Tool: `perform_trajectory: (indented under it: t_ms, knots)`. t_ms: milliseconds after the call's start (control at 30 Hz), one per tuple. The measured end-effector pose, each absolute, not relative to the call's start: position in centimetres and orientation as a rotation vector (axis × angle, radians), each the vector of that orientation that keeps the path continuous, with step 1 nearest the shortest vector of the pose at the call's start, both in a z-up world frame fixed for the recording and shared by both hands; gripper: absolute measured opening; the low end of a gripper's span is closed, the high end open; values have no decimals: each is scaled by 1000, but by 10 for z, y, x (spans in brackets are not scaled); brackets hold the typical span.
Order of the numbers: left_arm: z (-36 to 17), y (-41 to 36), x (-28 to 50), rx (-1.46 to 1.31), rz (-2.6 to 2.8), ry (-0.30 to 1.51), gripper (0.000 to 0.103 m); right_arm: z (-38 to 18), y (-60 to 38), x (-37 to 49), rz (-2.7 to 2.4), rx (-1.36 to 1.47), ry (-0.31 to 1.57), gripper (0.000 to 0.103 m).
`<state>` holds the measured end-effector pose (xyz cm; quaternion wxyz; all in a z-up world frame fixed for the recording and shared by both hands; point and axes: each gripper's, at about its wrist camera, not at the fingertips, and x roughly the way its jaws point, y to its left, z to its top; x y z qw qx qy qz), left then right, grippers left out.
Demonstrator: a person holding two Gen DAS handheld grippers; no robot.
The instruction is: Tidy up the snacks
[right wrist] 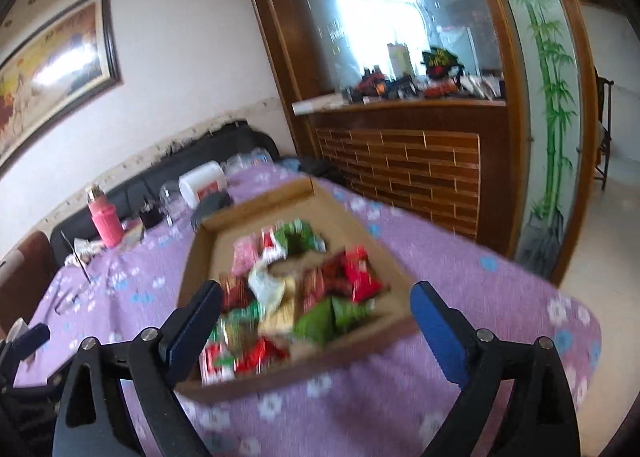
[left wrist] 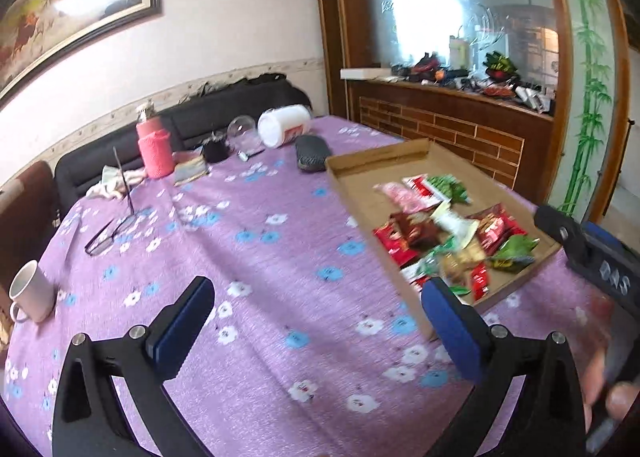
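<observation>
Mug [left wrist: 31, 292] at the table's left edge, liable to be knocked off by my left gripper [left wrist: 316, 321], released and empty; snacks [left wrist: 448, 233] heaped in the cardboard tray [left wrist: 376, 161], liable to spill if my right gripper [right wrist: 316, 321], likewise released, clips its rim.

Wide bare stretch of purple flowered tablecloth [left wrist: 280, 257] left of the shallow brown cardboard tray [left wrist: 352, 173], clear passage there. The tray's low walls ring the heap of red and green snack packets [right wrist: 288, 297], so access is from above. Far edge is cluttered: pink knit-sleeved bottle [left wrist: 154, 149], white plastic tub on its side [left wrist: 282, 129], dark oval case [left wrist: 310, 155]; white mug [left wrist: 30, 293] and glasses [left wrist: 108, 235] at left.
</observation>
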<state>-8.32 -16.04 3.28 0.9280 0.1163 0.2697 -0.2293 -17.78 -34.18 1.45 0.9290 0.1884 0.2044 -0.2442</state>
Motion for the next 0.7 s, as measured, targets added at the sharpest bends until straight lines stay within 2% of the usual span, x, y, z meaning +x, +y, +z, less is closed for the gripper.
perform_trajectory:
  t_ms: [300, 533, 700]
  knots:
    - [36, -175, -96, 387, -346, 442, 103, 8, -332, -176, -565, 341, 473, 97]
    - [29, -169, -84, 364, -340, 543, 103, 7, -331, -172, -579, 332, 490, 97]
    - [27, -168, -83, 370, -314, 542, 103, 7, -331, -171, -572, 333, 495, 97]
